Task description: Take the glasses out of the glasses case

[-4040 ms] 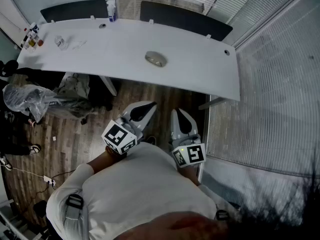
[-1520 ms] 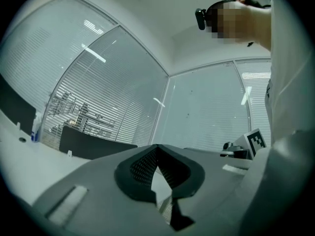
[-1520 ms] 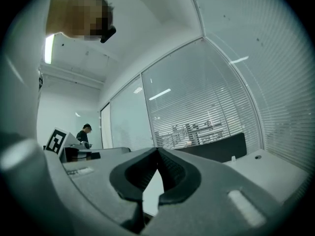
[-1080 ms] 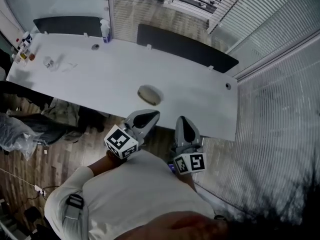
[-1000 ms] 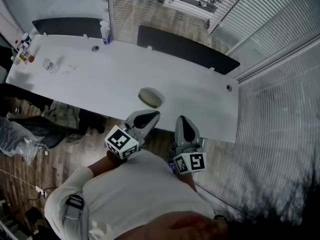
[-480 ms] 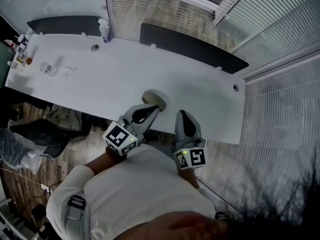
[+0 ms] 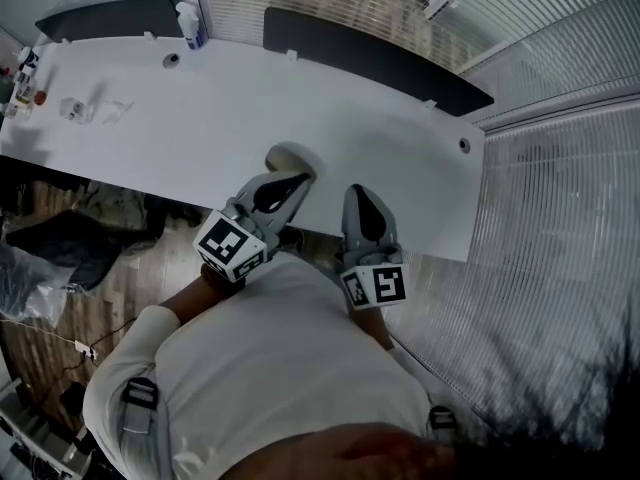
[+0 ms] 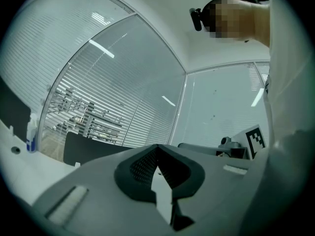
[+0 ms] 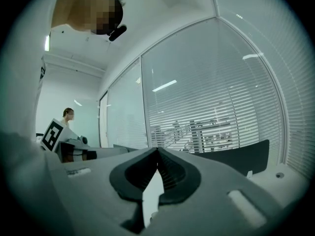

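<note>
As you hold left claw (image 7: 291,181) and right claw (image 7: 356,192) clenched, empty, at the tabletop (image 7: 330,88) edge, the glasses case (image 7: 282,157) lies just beyond the left.

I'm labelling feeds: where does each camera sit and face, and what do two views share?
Head view: on the head, steeply down at table, glasses case, left gripper, right gripper; white-clad arms show.
Left gripper view: on that gripper, level along shut jaws toward blinds; white shirt at right.
Right gripper view: the same, mirrored; shirt at left.
Shared: spray bottle, in head and left gripper views.
</note>
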Tool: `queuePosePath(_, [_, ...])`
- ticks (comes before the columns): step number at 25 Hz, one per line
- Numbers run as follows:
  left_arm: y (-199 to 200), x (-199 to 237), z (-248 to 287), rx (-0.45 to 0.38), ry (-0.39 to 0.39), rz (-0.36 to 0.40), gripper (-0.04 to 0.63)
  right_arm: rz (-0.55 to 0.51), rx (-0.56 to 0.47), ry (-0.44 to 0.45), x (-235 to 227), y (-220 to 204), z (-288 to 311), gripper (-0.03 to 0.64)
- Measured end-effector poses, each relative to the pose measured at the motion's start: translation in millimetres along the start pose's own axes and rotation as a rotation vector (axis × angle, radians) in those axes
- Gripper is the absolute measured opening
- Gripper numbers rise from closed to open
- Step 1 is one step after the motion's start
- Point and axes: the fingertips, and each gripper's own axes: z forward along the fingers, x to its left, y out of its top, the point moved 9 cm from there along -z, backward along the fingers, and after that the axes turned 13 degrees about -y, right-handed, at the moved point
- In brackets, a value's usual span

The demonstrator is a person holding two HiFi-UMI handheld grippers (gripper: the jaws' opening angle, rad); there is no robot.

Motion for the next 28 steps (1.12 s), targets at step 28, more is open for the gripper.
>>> queuePosePath(28, [-70,7,-4,0.114,0.166,-0.153,0.003,0.044,0.227,0.092,-13,-52,2,0.002])
